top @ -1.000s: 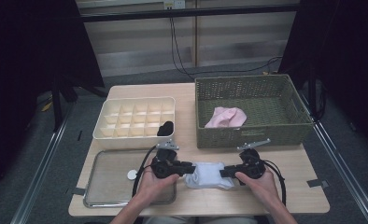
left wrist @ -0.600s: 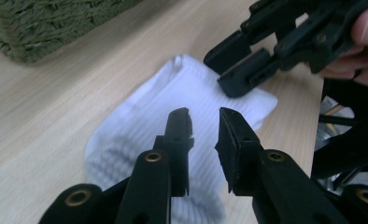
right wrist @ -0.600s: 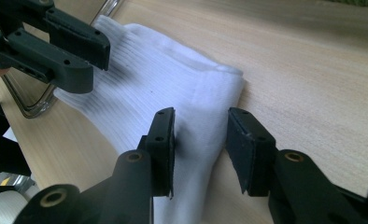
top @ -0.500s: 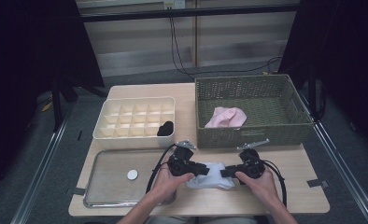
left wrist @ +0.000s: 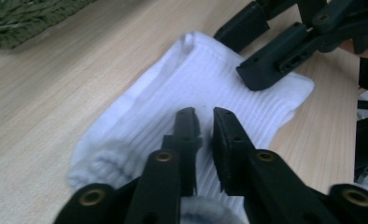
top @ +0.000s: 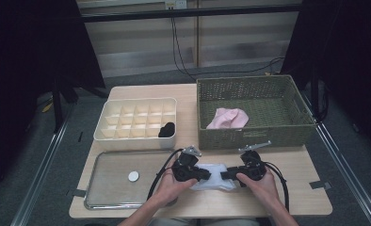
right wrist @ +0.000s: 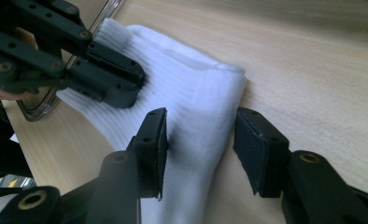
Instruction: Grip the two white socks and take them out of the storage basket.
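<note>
A white ribbed sock (top: pixel 213 176) lies flat on the wooden table near its front edge, between my two grippers. My left gripper (top: pixel 205 175) points right onto the sock's left part. Its jaws (left wrist: pixel 204 119) have just been closing and stand almost together, pinching the sock (left wrist: pixel 196 79). My right gripper (top: pixel 224 175) points left at the sock's right end. Its jaws (right wrist: pixel 201 135) have just been opening and stand apart astride the sock's edge (right wrist: pixel 191 93), one pad over the fabric, the other over bare wood. The left gripper's tip (right wrist: pixel 116 84) rests on the sock beyond.
A green wicker basket (top: pixel 254 136) holding a pink cloth (top: pixel 228 118) stands at the back right. A cream compartment box (top: pixel 136 120) with a black item (top: pixel 166 129) in one cell sits at the back left. A metal tray (top: pixel 108 193) with a small white disc (top: pixel 133 176) lies front left.
My left gripper has moved right from the tray's edge onto the sock and lowered, its jaws narrowing. The right hand has stayed put.
</note>
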Tool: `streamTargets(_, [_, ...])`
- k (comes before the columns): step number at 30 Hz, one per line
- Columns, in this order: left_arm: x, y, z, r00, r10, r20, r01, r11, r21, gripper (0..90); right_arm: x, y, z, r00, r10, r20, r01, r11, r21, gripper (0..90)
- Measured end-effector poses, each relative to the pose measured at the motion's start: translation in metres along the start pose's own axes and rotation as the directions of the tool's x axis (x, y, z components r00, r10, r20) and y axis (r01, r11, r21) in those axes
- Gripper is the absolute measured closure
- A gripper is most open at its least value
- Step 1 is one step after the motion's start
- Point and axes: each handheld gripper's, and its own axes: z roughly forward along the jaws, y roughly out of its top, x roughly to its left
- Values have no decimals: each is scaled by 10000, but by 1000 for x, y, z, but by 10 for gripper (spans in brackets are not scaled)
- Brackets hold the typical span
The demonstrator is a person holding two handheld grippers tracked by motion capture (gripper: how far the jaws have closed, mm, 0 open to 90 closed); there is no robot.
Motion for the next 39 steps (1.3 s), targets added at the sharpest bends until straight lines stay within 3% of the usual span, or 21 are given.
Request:
streamTargets(11, [2,0,2,9999,-43,93,43,10000,-31,841,2,-3,4,9989,297,-357,-301,9995,-109,597])
streamTargets(17, [4,0,1,9996,-66,262,67,10000,-44,842,2,-2,9,9978,418,-507,-423,9991,-82,719])
streamTargets(23, [6,-2,1,9985,-372,409,380,9991,-189,841,2,-1,6,9960,571,-694,-594,9978,-301,793])
streamTargets(28, [3,-2,2,9993,-324,170,327,9993,-188,841,7,5,0,9932,390,-1096,-467,9966,-682,809])
streamTargets(39, [-2,-2,6,9982,-424,432,436,9987,-270,840,16,10,-6,9902,26,-1399,-161,9953,-953,825])
